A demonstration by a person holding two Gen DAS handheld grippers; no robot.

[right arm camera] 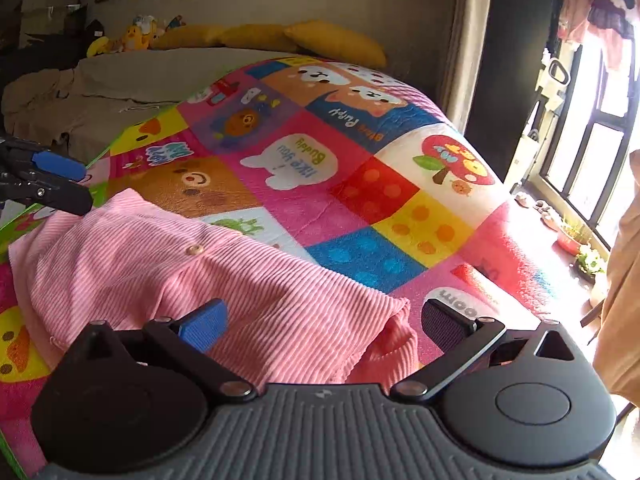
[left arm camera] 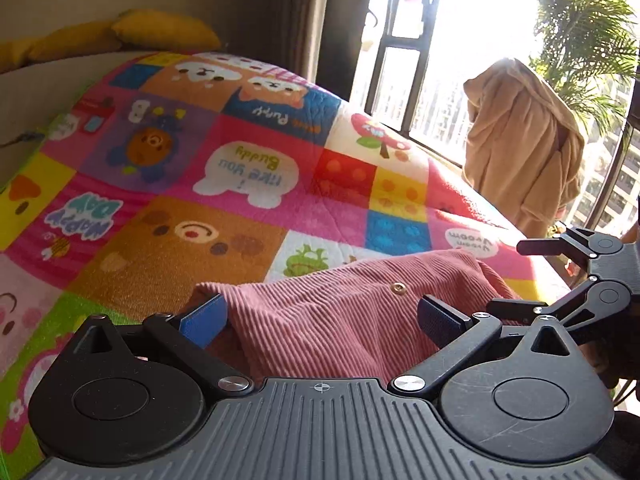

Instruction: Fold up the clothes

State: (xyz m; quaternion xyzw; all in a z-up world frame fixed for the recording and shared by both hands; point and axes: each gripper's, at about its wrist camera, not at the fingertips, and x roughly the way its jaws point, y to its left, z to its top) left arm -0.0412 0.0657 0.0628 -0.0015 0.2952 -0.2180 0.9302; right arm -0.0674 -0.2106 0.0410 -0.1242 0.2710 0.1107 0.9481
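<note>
A pink corduroy garment (right arm camera: 192, 264) lies bunched on a bright cartoon blanket (right arm camera: 320, 168) on the bed.

The left gripper (left arm camera: 324, 318) has its blue fingers (left arm camera: 204, 316) spread wide, with the ribbed cloth between them. The right gripper (right arm camera: 324, 320) is spread wide too, over the cloth's near corner. I cannot tell if the pads touch it. A tan robe (left arm camera: 524, 140) hangs by the window (left arm camera: 404, 52).
</note>
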